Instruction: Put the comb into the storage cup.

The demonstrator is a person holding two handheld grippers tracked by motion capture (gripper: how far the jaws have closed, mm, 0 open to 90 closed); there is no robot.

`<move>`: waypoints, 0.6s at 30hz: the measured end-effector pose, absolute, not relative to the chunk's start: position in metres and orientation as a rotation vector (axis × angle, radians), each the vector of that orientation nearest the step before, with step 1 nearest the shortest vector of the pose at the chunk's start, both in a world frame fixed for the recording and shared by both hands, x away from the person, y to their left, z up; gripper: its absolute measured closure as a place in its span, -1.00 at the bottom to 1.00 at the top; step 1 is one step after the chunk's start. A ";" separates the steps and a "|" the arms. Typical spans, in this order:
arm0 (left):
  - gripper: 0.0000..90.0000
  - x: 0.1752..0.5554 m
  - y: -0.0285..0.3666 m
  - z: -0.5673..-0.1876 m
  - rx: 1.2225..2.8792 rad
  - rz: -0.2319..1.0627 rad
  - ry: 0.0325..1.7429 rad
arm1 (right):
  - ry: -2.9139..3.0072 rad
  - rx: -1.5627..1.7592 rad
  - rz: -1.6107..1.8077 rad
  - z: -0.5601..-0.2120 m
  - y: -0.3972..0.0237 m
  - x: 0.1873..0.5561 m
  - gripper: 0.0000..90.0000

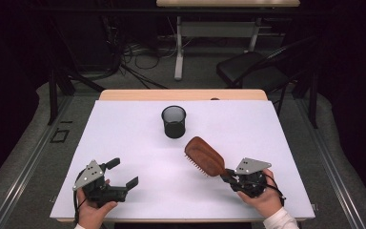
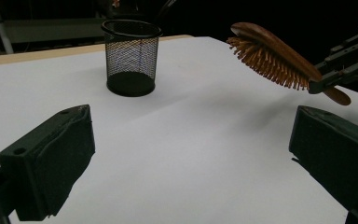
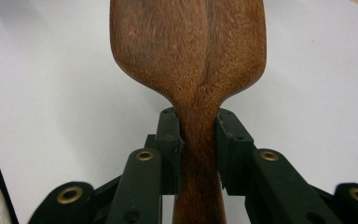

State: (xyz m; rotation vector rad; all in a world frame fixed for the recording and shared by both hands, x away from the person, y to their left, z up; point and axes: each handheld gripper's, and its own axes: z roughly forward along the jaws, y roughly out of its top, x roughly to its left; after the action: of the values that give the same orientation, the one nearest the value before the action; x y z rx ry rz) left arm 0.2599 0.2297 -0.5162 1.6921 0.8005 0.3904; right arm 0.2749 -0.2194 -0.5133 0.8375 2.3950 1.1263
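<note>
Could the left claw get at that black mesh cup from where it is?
Probably yes. The left claw stands open and empty, and only bare white table lies between it and the mesh cup; the hairbrush hangs off to the side.

The left gripper (image 2: 191,158) has its two black jaws wide apart over the white table (image 2: 205,154). A black mesh cup (image 2: 131,56) stands near the far edge. The right gripper (image 2: 349,63) holds a wooden hairbrush (image 2: 279,58) up off the table, bristles down.

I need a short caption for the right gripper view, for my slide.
Right gripper clamping the neck of a wooden hairbrush above the white table.
</note>
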 end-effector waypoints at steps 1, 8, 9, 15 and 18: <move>-0.99 0.260 0.230 -0.516 1.693 0.391 0.800 | 2.398 0.833 1.124 -0.513 -0.219 0.275 0.62; -0.99 0.261 0.229 -0.517 1.695 0.385 0.796 | 2.366 0.813 1.149 -0.508 -0.211 0.280 0.62; -0.99 0.261 0.228 -0.517 1.695 0.385 0.796 | 2.364 0.810 1.150 -0.507 -0.209 0.281 0.62; -0.99 0.262 0.229 -0.517 1.693 0.383 0.796 | 2.350 0.791 1.166 -0.504 -0.201 0.283 0.62; -0.99 0.262 0.229 -0.517 1.692 0.381 0.796 | 2.339 0.790 1.173 -0.503 -0.196 0.285 0.62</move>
State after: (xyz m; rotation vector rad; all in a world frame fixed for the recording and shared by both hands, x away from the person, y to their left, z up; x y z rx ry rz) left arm 0.2618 0.2287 -0.5168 1.6920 0.7963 0.3813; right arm 0.2845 -0.1963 -0.5026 0.7901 2.3389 1.1734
